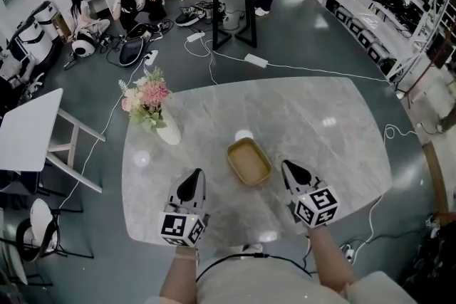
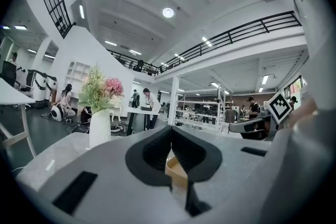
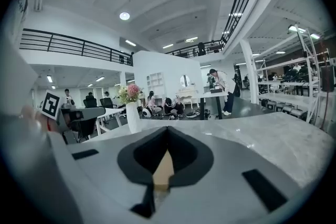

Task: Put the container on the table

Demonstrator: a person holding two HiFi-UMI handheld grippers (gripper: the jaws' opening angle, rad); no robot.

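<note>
A shallow tan container [image 1: 249,161] rests on the marble table [image 1: 335,146], a little ahead of me. My left gripper [image 1: 194,174] hangs to its left and my right gripper [image 1: 288,166] to its right; neither touches it. Both are shut with nothing between their pads. In the left gripper view the gripper [image 2: 170,131] has its jaws meeting at the tips, and a strip of the container [image 2: 177,171] shows through the gap under them. The right gripper view shows the same: the gripper [image 3: 167,131] is shut, with the container [image 3: 164,169] beyond it.
A white vase of pink flowers [image 1: 158,114] stands at the table's far left. A small white round object [image 1: 244,134] sits just behind the container. A white side table [image 1: 28,130] is to the left, cables [image 1: 214,60] cross the floor beyond, and people sit on the floor at the far left.
</note>
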